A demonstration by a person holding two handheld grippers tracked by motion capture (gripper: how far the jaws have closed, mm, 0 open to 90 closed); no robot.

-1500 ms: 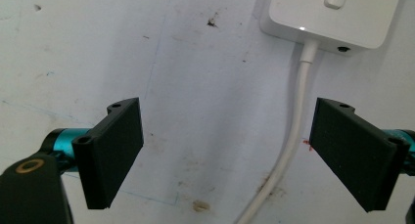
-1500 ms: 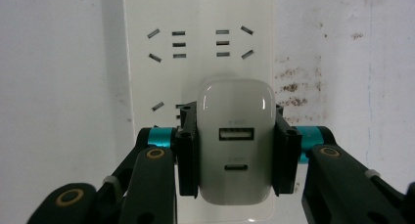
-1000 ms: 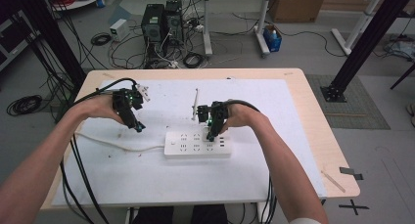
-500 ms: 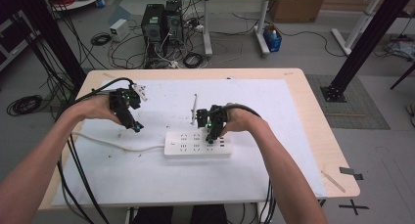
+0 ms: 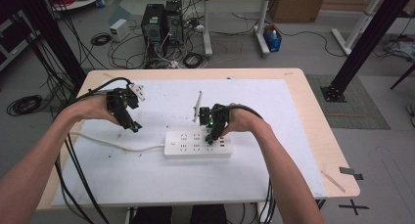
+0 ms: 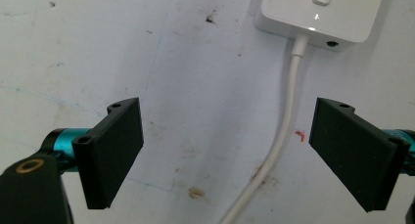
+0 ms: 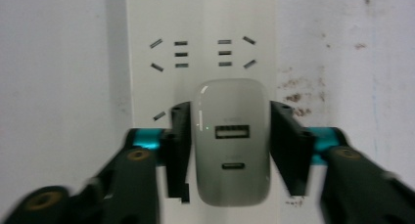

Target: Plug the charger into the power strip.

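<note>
Table (image 5: 303,111): white mat covers most of it.
Power strip (image 5: 195,145): lies lengthwise, parallel to the near edge, near the middle; its cord (image 6: 286,121) trails toward the left edge.
Charger (image 7: 232,145): plugged into the strip's right end, standing upright, USB ports facing up.
Right gripper (image 7: 230,150): directly above the charger, pointing down; jaws have just been opening, the charger between them, the right jaw showing a slight gap, the left close against it.
Left gripper (image 6: 225,155): jaws wide, empty, over the mat beside the cord; farther from the charger.

Even, soft overhead light; faint shadows on white mat (image 5: 274,116); glare on charger (image 7: 232,141) (right gripper view slightly blurred).
</note>
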